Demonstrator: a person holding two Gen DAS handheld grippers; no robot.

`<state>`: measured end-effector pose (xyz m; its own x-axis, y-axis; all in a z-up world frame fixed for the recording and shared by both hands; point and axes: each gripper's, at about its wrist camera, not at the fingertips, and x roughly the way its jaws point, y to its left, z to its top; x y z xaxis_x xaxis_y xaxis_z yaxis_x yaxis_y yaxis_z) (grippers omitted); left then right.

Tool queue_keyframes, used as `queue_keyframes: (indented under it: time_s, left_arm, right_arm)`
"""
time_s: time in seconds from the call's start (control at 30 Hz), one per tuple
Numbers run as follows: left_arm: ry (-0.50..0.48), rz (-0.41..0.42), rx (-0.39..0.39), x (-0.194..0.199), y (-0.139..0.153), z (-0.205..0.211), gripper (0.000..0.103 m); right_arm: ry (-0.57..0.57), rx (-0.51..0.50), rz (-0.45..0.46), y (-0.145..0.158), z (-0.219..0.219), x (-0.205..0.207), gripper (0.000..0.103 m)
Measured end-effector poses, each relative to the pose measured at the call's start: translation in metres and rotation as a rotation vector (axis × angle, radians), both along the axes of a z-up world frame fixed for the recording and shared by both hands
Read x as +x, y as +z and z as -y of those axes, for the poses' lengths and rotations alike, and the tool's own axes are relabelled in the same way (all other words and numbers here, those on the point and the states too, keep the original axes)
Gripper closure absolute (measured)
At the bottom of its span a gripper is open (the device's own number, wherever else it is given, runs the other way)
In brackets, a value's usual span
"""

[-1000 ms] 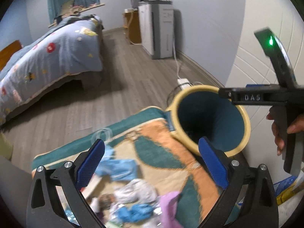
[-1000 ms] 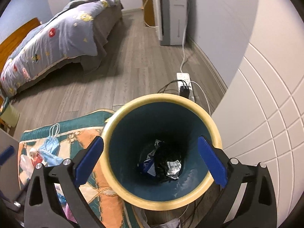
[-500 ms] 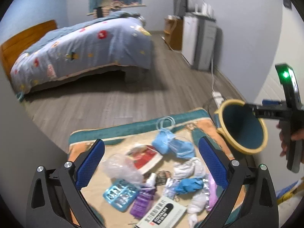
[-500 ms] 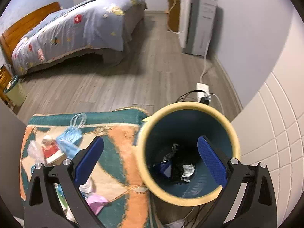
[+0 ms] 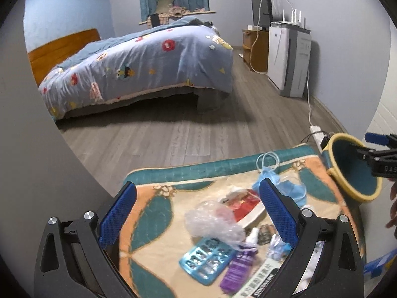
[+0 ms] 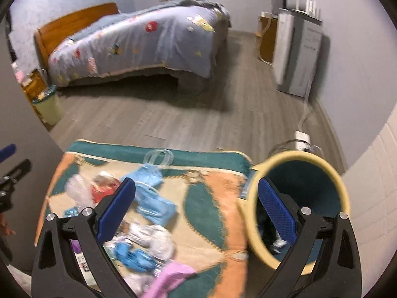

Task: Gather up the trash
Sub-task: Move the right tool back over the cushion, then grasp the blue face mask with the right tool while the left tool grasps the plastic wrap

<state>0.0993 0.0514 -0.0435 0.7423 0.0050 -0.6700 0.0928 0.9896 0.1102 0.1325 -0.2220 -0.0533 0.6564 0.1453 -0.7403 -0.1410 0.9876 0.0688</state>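
Note:
Trash lies on a patterned mat [image 5: 158, 213]: a clear plastic bag [image 5: 211, 221], a blue blister tray [image 5: 206, 260], a purple bottle [image 5: 238, 268], blue face masks [image 5: 275, 186] and a red-and-white wrapper [image 5: 245, 203]. A yellow-rimmed teal bin [image 5: 352, 168] stands at the mat's right edge, with trash inside it in the right wrist view [image 6: 305, 206]. My left gripper [image 5: 197, 213] is open and empty above the plastic bag. My right gripper [image 6: 196, 208] is open and empty, over the mat's right part beside the bin; face masks [image 6: 151, 193] and a pink piece [image 6: 171, 278] show below it.
A bed with a blue quilt [image 5: 139, 69] stands across the wooden floor [image 5: 173, 136]. A white appliance [image 5: 290, 59] and a wooden cabinet [image 5: 255, 47] line the right wall. A power strip [image 5: 317, 134] with cables lies behind the bin. A small green bin [image 6: 48, 106] stands by the bedside.
Both grippers swung left, away from the bin and over the mat. The bin slid to the right edge of both views. Both stay open and empty.

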Motion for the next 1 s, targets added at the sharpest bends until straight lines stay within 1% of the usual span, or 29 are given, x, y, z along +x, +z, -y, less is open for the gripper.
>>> queue_keyframes:
  time_s: [0.1, 0.2, 0.27, 0.37, 0.43, 0.57, 0.6, 0.7, 0.77, 0.8, 0.87, 1.0]
  left_arm:
    - [0.006, -0.025, -0.010, 0.005, -0.006, -0.007, 0.005]
    - [0.010, -0.032, -0.040, 0.007, -0.011, -0.017, 0.005]
    - [0.008, -0.041, -0.044, 0.009, -0.016, -0.021, 0.005]
    - [-0.005, -0.059, -0.039, 0.012, -0.027, -0.024, 0.005]
    - [-0.016, -0.067, -0.019, 0.015, -0.036, -0.024, 0.005]
    - [-0.041, -0.099, -0.010, 0.021, -0.053, -0.021, 0.005]
    - [-0.053, -0.119, -0.001, 0.023, -0.060, -0.019, 0.005]
    - [-0.067, -0.143, 0.034, 0.027, -0.072, -0.017, 0.005]
    - [-0.063, -0.158, 0.027, 0.031, -0.080, -0.016, 0.005]
    - [-0.057, -0.178, 0.007, 0.035, -0.086, -0.016, 0.005]
    - [-0.051, -0.203, -0.015, 0.040, -0.093, -0.014, 0.005]
    - [-0.073, -0.225, -0.024, 0.045, -0.103, -0.006, 0.005]
  right_arm:
    - [0.027, -0.031, -0.035, -0.007, -0.019, 0.004, 0.006]
    - [0.065, -0.056, -0.047, -0.016, -0.034, 0.007, 0.006]
    - [0.089, -0.066, -0.042, -0.021, -0.045, 0.008, 0.006]
    - [0.126, -0.080, -0.068, -0.032, -0.057, 0.014, 0.006]
    - [0.150, -0.085, -0.092, -0.041, -0.064, 0.017, 0.006]
    - [0.151, -0.121, -0.094, -0.054, -0.073, 0.021, 0.006]
    - [0.158, -0.132, -0.103, -0.058, -0.076, 0.023, 0.006]
    - [0.173, -0.185, -0.138, -0.074, -0.085, 0.026, 0.006]
    - [0.185, -0.211, -0.161, -0.085, -0.087, 0.028, 0.006]
    - [0.187, -0.217, -0.169, -0.088, -0.088, 0.028, 0.006]
    - [0.191, -0.211, -0.186, -0.095, -0.090, 0.031, 0.006]
    - [0.191, -0.205, -0.227, -0.108, -0.095, 0.036, 0.006]
